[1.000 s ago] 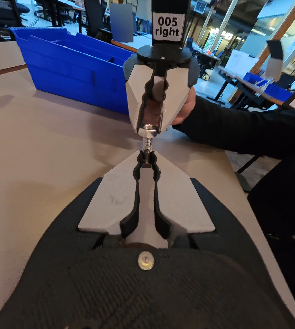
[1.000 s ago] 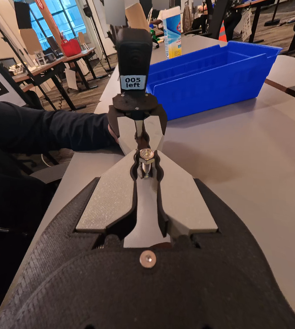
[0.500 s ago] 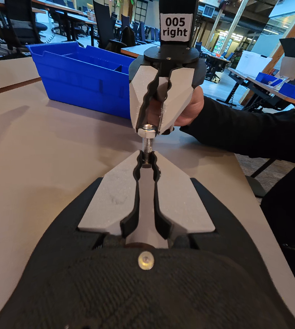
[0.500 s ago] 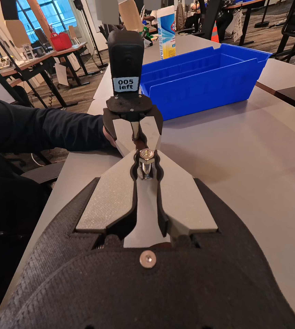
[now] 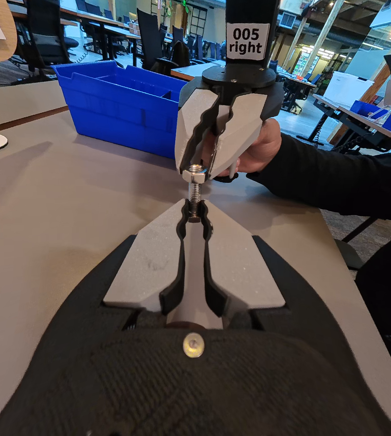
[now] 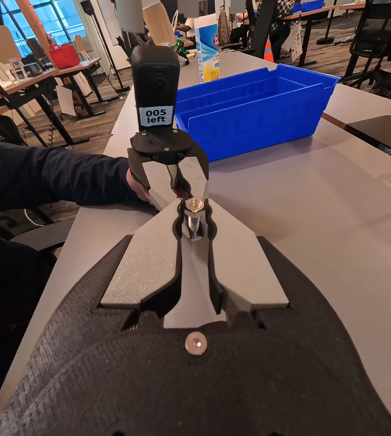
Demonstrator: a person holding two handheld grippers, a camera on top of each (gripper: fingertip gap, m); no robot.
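Left tongs (image 5: 194, 213): pressed together on the lower end of a bolt (image 5: 194, 191); head of the bolt seated between the dark wavy pads; threaded shaft standing up out of the tips.
Right tongs (image 6: 194, 209): coming in from the opposite side, tips pointed down; pinching a hex nut (image 5: 194, 174) by its flats.
Nut and bolt: nut sits at the top end of the shaft; hole of the nut open to view from above; how far the threads are engaged cannot be told.
Height: both tools and the hardware held above the table (image 5: 60, 200), not resting on it.
Hands: one bare hand (image 5: 258, 151) wrapped round the right tool's grip, dark sleeve (image 5: 331, 179) behind it.
Surroundings: blue bin (image 5: 119, 113) on the table well behind the tongs, divider inside, contents not visible; tall wipes canister (image 6: 207, 52) beyond the bin on a farther table; office desks and chairs in the background.
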